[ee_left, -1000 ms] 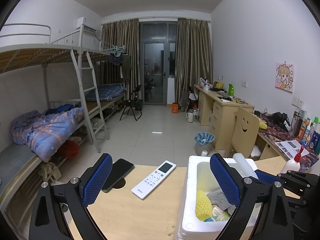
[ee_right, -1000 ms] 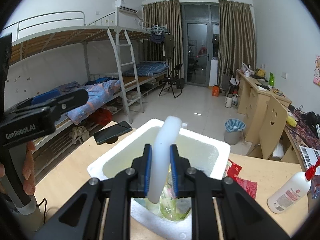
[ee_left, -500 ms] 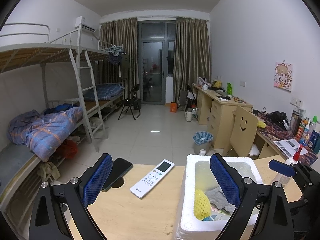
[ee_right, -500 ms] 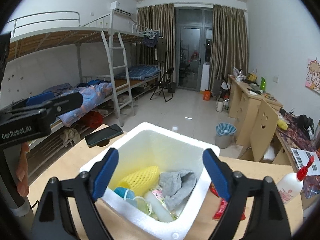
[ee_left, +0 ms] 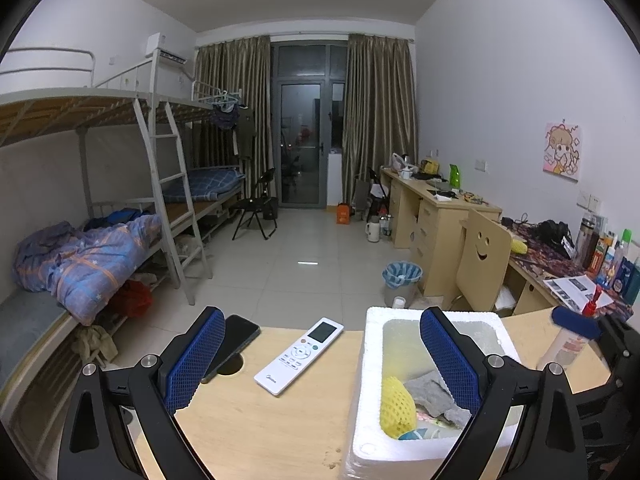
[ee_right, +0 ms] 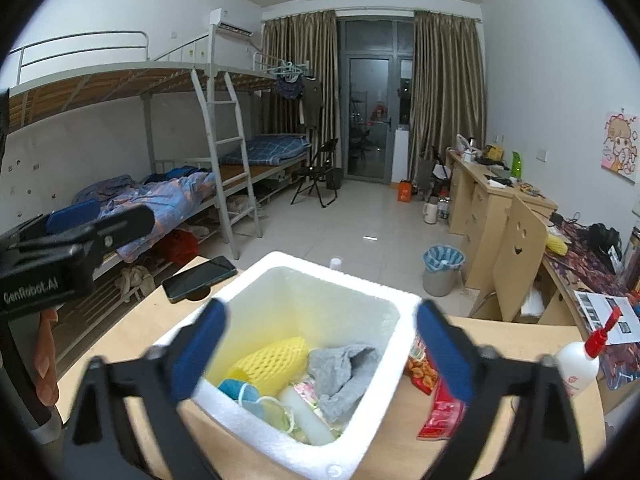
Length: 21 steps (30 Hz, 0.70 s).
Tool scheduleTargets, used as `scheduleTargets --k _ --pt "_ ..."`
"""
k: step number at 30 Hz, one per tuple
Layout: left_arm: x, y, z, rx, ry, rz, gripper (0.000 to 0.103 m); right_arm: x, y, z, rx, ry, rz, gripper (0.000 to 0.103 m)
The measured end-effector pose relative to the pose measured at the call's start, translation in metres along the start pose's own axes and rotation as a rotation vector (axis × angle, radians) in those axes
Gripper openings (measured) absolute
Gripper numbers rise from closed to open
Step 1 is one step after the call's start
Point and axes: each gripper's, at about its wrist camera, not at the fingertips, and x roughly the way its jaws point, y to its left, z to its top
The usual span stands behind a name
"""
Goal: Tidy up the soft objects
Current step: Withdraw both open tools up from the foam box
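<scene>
The white foam tube [ee_right: 308, 416] has left the right hand-held gripper [ee_right: 320, 352], whose jaws now gape above the foam box [ee_right: 340, 276]; it lies inside. The left hand-held gripper [ee_left: 320, 364] is spread. Withdraw straight upward, clear of the rim.

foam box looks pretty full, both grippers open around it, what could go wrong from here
The foam box is light, and the open right gripper straddles it; a finger catching the rim could tip or slide it.

The red snack packet lies tight against the box's right wall beneath the right finger, so a careless reach may crush or drag it.

The remote and phone lie near the open left gripper; a sweep could knock them off the desk edge.
</scene>
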Motion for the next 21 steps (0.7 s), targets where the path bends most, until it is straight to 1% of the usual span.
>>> scheduleTargets --k 2,5,10,14,16,18,21 --pt "-0.001 -0.003 -0.001 0.007 -0.005 -0.005 0.098 -0.003 -0.002 0.001 0.004 -0.013 -0.013 0.103" --pt "-0.003 -0.005 -0.003 0.004 -0.005 -0.015 0.101 -0.008 -0.006 0.003 0.011 -0.023 -0.025 0.103" --pt "-0.003 -0.007 -0.005 0.010 -0.003 -0.029 0.101 -0.015 -0.020 0.008 0.050 -0.037 -0.055 0.103" --pt "-0.002 -0.015 -0.008 0.020 -0.001 -0.070 0.101 -0.020 -0.024 0.009 0.057 -0.044 -0.082 0.103" --pt "-0.002 -0.019 -0.010 0.027 0.001 -0.085 0.101 -0.022 -0.025 0.009 0.058 -0.042 -0.114 0.103" --pt "-0.002 -0.023 -0.010 0.035 -0.001 -0.077 0.101 -0.023 -0.026 0.009 0.064 -0.043 -0.134 0.103" --pt "-0.002 -0.019 -0.010 0.012 -0.001 -0.080 0.101 -0.026 -0.028 0.009 0.072 -0.046 -0.129 0.103"
